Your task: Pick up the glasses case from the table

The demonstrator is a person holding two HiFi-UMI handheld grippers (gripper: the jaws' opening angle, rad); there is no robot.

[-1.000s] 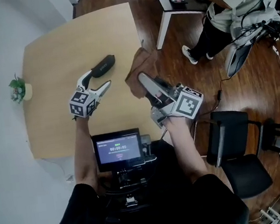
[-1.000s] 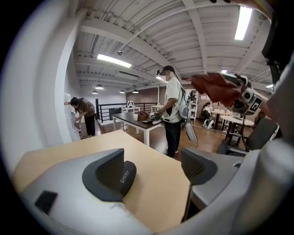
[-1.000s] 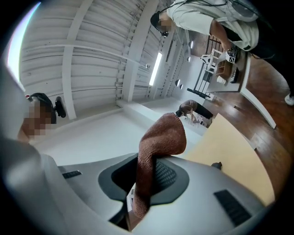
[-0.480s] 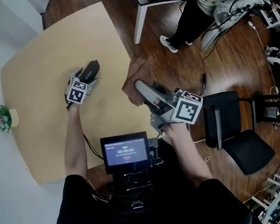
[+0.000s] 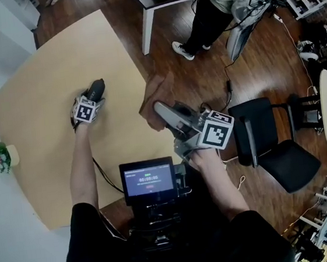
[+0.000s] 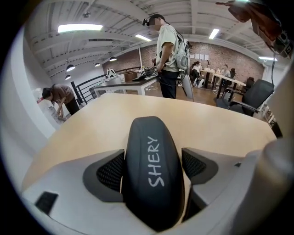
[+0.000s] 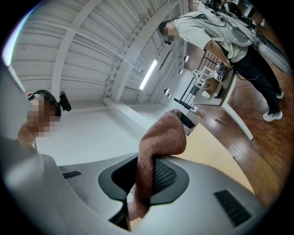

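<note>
Counter (image 5: 50, 111): light wood, rounded corners, and it takes up the left half of the head view. A black chair (image 5: 270, 139) stands on the dark wood floor off its right side.

Brown cloth (image 5: 155, 96): knitted, and it hangs in a fold off the counter's right edge. My right gripper (image 5: 160, 109) has its jaws closed on it. The right gripper view shows the cloth (image 7: 158, 151) pinched between the two dark ribbed pads, rising above them and drooping over.

My left gripper (image 5: 91, 99) is out over the middle of the counter, well apart from the right one.

Glasses case (image 5: 95, 88): this sits between my left jaws. In the left gripper view the case (image 6: 154, 170) is matte black, smooth and elongated, with a domed top and a rounded far end. It points straight away from me along the jaws. Pale lettering, "SHERY", runs lengthwise down its top. The jaws are closed against its two long sides, one pad on each, and its far end projects past them above the counter (image 6: 220, 133). I cannot tell whether its underside touches the wood.

Small potted plant (image 5: 1, 156): it stands at the counter's left edge.
</note>
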